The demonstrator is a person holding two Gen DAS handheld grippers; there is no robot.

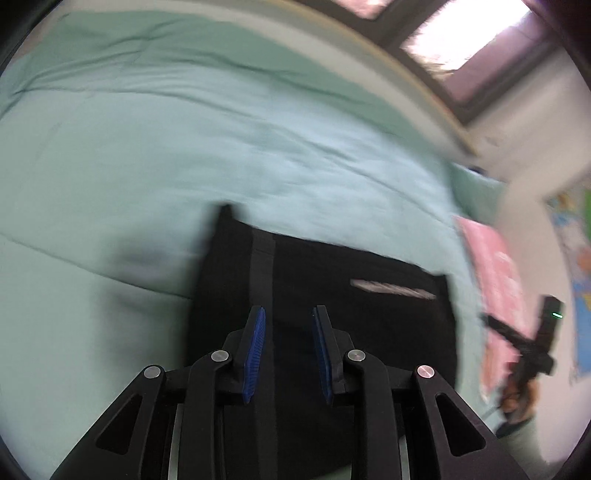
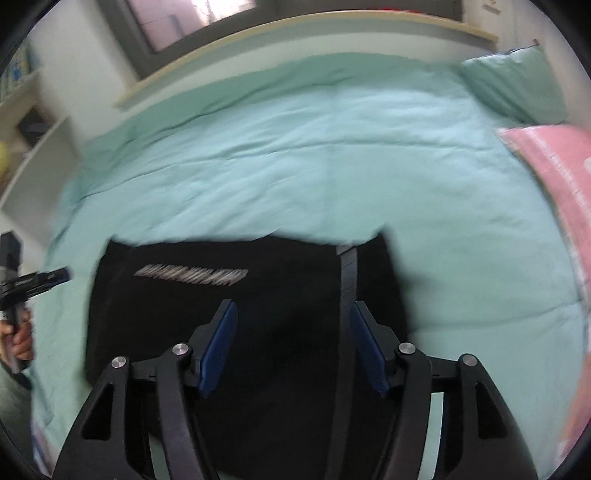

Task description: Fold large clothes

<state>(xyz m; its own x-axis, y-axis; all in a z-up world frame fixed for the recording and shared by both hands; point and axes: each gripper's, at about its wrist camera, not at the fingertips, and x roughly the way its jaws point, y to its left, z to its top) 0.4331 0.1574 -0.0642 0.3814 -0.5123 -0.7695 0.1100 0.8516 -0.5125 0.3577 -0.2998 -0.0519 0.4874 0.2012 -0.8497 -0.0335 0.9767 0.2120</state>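
A black garment [image 1: 332, 295] with a grey stripe and white lettering lies folded into a rough rectangle on the light green bed cover [image 1: 184, 147]. My left gripper [image 1: 289, 314] hovers above the garment, jaws open and empty. In the right wrist view the same garment [image 2: 258, 295] lies below my right gripper [image 2: 293, 310], whose jaws are wide open and empty. The other gripper shows at the right edge of the left wrist view [image 1: 532, 347] and at the left edge of the right wrist view [image 2: 33, 280], each held by a hand. Both views are motion-blurred.
A pink pillow [image 2: 554, 177] and a green pillow [image 2: 513, 85] lie at the bed's right side. A window [image 2: 184, 18] and the pale headboard edge [image 2: 258, 40] are beyond the bed. White shelves [image 2: 37, 147] stand at the left.
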